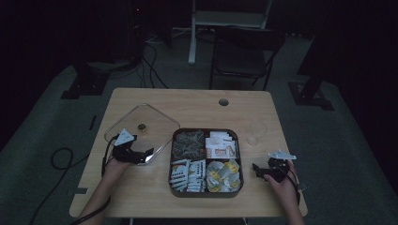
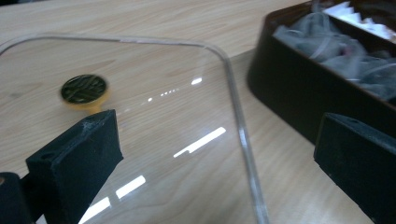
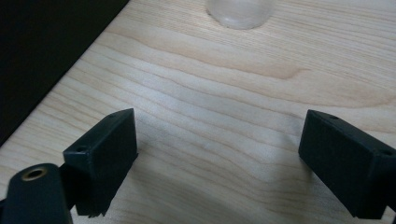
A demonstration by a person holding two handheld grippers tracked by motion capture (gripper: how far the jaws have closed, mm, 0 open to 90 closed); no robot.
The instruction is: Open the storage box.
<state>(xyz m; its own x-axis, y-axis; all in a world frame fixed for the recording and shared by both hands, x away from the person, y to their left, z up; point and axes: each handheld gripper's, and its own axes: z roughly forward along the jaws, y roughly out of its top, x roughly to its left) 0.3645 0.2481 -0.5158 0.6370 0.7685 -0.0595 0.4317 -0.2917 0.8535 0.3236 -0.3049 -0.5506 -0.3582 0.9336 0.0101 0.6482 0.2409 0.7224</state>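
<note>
The clear lid (image 2: 140, 116) lies flat on the table (image 1: 197, 101), beside the dark compartment box (image 1: 206, 162). The left gripper (image 1: 143, 153) is held with its jaws spread wide and nothing between them; the lid's right edge and rounded corner run up between the two fingers (image 2: 79, 158), with the box wall just beyond the right-hand finger. The brass knob (image 2: 85, 89) stands on the lid just above the left-hand finger.

If the lid is to be lifted, a grip on the knob is judged more secure than one on the thin rim. The jaws should be brought over the knob, lowered until the pads flank it, then closed squarely; a skewed approach may let the smooth lid slide on the wood.

The right gripper (image 1: 259, 169) is likewise held wide and empty over bare table, with the base of a clear cup (image 3: 239, 11) well ahead of its fingers (image 3: 105, 154).

The cup is cut off at the top of the right gripper view and barely visible from the high view. The lid's near edge is hidden behind the left gripper in the high view. Whether the lid lies fully flat cannot be told. The packets in the box are too dim to read.
</note>
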